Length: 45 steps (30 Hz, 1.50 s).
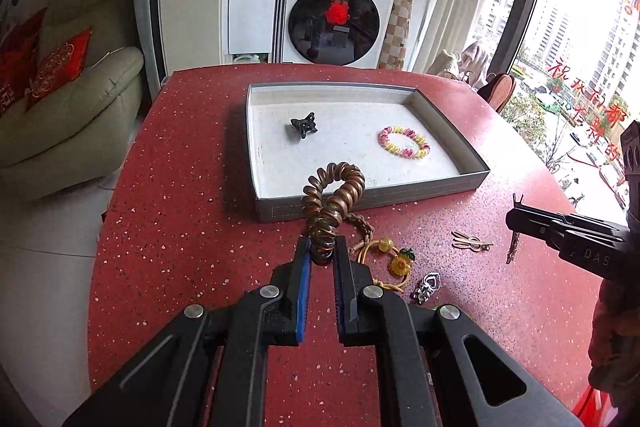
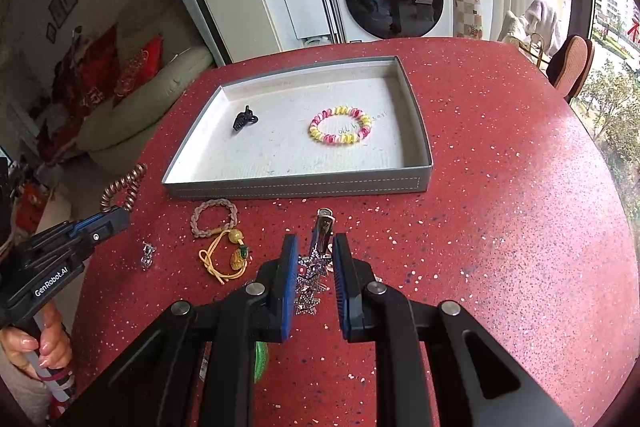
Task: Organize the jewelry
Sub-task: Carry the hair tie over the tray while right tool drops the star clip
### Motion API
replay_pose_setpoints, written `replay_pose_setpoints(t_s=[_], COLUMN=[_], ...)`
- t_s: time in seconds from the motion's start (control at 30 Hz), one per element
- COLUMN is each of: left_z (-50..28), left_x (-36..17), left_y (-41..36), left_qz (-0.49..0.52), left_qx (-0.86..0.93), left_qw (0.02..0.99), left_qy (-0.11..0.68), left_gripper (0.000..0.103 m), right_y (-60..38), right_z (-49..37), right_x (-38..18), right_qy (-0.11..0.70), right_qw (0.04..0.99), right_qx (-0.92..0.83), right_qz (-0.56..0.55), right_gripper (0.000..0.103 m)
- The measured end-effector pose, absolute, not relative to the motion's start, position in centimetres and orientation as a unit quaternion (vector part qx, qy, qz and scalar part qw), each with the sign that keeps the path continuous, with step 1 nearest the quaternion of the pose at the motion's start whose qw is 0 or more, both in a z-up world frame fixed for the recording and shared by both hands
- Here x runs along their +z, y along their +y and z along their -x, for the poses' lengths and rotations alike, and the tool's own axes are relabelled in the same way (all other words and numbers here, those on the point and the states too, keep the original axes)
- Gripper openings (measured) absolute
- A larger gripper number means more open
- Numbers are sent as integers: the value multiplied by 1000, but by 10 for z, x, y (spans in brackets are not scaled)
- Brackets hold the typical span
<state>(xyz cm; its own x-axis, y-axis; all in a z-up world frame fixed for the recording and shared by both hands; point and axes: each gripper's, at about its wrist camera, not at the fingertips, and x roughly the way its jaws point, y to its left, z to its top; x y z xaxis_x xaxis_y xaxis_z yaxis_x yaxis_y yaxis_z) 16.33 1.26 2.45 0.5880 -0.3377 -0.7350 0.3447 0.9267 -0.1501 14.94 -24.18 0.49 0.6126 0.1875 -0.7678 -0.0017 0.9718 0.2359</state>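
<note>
My left gripper is shut on a brown spiral hair tie, which stands up from the jaws in front of the grey tray's near wall. In the right wrist view that coil hangs off the left gripper above the table. My right gripper is shut on a silver star barrette, lifted off the table. In the tray lie a black claw clip and a pink-and-yellow bracelet.
On the red speckled table in front of the tray lie a braided bracelet, a yellow cord with beads, a small silver charm and a gold hairpin. A person's hand grips the left handle. Sofa left, window right.
</note>
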Motion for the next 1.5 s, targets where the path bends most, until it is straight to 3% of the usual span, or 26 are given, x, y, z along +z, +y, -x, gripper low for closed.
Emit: replay_pose_setpoints(t_s=[0.6,0.97,1.5], left_z=[-277,-319,-322], left_x=[39,0,-43], left_y=[-22,-63,-80], left_qz=[13,-33,-103], left_qx=[-171,-157,-121], left_qw=[891,882,869], left_qy=[420,444,468], left_gripper=[29,29,29], right_y=[-262,-267,-263], right_z=[-261,-318,-328], right_x=[29,-11,-52], right_qy=[428,466,495], right_qw=[897,878,862], right_qx=[52,39,37], right_qz=[-98,-104,-106], right_gripper=[19,19,20])
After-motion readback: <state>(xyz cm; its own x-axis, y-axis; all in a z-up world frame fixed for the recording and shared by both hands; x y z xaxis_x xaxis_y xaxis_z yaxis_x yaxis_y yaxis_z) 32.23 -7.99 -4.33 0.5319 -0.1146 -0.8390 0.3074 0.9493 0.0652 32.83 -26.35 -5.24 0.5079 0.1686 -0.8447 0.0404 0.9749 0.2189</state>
